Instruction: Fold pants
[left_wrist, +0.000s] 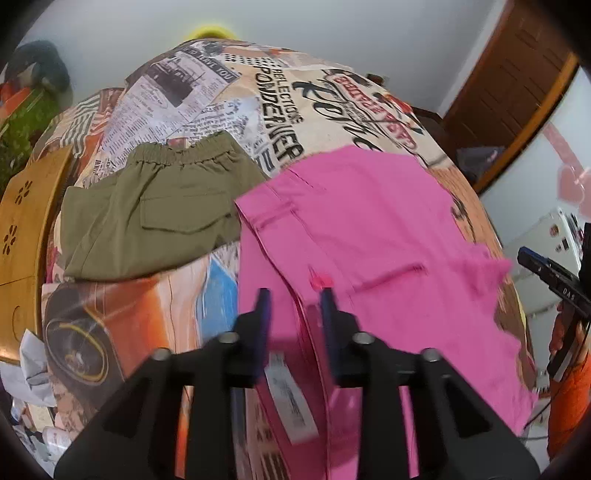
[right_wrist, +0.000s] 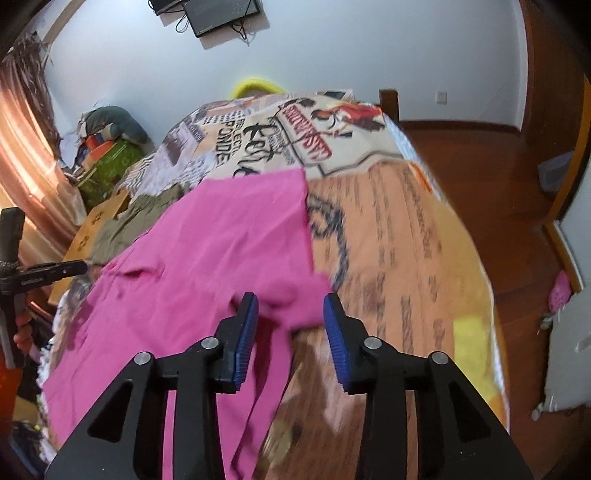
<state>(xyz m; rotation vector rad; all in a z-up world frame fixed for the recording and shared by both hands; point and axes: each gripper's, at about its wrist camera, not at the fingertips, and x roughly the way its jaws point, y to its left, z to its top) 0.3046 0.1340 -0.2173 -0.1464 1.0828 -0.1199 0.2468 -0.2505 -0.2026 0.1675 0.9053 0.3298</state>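
On the bed (right_wrist: 388, 229), pink pants (left_wrist: 369, 229) lie folded beside green pants (left_wrist: 155, 210). Left gripper (left_wrist: 295, 299) and right gripper (right_wrist: 290, 306) jaws are parted, nothing gripped. Risk judged: loose hem could be snagged, undoing the fold.

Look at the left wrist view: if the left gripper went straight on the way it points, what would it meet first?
Most likely the pink pants. The left gripper has open jaws aimed down at the pants' near edge on the printed bedspread. Depth is unclear, so this is a judgement.
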